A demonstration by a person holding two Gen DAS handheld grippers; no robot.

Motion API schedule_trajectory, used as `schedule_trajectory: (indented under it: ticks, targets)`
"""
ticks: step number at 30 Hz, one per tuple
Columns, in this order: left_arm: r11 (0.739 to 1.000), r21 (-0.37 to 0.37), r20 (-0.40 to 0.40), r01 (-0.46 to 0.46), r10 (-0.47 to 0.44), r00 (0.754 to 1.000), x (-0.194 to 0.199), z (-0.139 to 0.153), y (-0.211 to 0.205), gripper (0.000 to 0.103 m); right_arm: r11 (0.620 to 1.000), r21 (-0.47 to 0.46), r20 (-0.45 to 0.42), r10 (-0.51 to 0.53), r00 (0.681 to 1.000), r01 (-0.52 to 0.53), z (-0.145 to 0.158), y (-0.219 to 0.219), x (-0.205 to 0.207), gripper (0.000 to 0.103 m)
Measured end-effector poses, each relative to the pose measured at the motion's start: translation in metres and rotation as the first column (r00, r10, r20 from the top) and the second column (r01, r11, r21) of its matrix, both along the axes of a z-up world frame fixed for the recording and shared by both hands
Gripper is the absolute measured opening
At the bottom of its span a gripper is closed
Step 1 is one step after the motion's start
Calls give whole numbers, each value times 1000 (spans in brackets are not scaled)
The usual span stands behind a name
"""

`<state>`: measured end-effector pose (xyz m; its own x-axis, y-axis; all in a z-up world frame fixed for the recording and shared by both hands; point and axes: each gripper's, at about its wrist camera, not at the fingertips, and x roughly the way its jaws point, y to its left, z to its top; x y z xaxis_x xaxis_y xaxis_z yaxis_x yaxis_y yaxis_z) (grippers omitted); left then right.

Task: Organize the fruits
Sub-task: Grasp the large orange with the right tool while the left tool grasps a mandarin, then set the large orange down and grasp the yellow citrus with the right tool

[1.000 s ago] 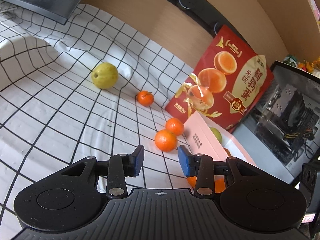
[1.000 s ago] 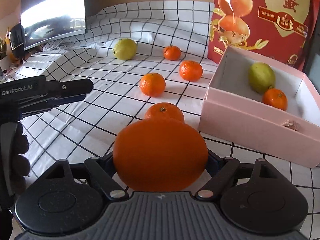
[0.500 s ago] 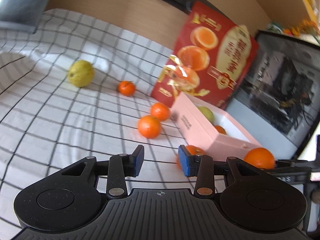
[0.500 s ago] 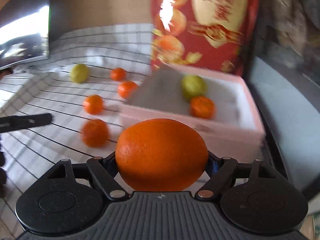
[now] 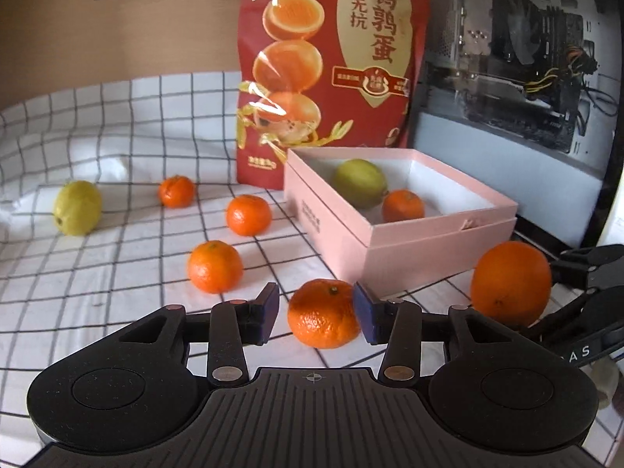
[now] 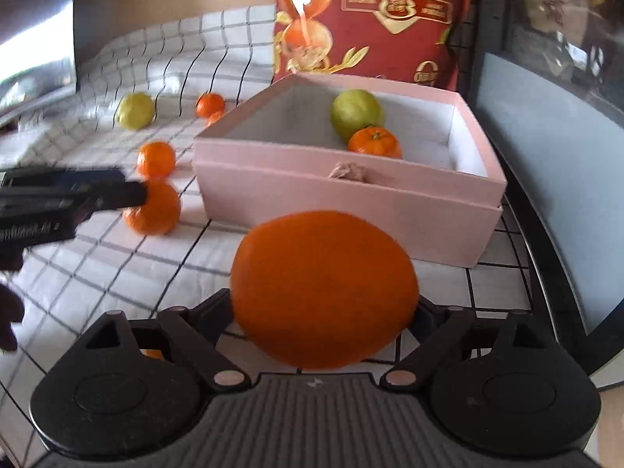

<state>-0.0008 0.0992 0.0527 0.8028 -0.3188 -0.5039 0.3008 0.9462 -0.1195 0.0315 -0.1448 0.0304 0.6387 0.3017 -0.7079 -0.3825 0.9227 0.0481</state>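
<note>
Mandarin (image 5: 323, 314) between left gripper (image 5: 315, 312) pads, left view only

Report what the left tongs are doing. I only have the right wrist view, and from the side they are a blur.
Observer: The left tongs straddle the nearest mandarin on the cloth. The jaws are opening and there is a gap beside one pad.
Operator: Check the orange sliver behind the box's corner.
Observer: It is a whole mandarin on the cloth, standing apart from the pink box.
</note>
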Motion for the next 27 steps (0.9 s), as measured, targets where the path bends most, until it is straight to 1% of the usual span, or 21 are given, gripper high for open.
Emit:
schedule_trajectory:
  ticks: [2,4,7,16,19,21,22,23,27]
  targets:
    - [1000,-17,-20,25,-26,999,2,-1,-1,49,1000,20,-16,12,1000,-12,0,-2,2,101]
    - [998,-42,-53,53,-55,997,7,-4,-3,51,999,34,-30,36,999,-35,0,-3,4,103]
    - [996,-58,-68,71,-75,995,12,-8,-7,52,999,26,-29,39,999,-38,-1,-2,4,103]
    - [991,-113,-86,67,-77,993,19,-10,-4,50,999,28,-27,37,999,-37,0,-2,2,103]
    - [985,-169,-131,37,-60,990,13,-8,8,49,999,35,-26,36,999,-35,0,-3,1,103]
    - [982,-186,-126,23,-47,991,1,-9,18,49,999,35,-24,20,1000,-19,1,-5,-1,101]
    - [982,-191,-119,14,-37,992,-6,-10,23,49,999,38,-18,14,1000,-13,2,-7,-3,97]
    - [980,-198,-116,6,-29,993,-11,-11,28,49,999,42,-2,10,1000,-10,4,-9,-5,96]
    - [959,-284,-122,-23,-12,992,-30,-15,52,49,999,41,81,-14,997,11,20,-20,-19,96]
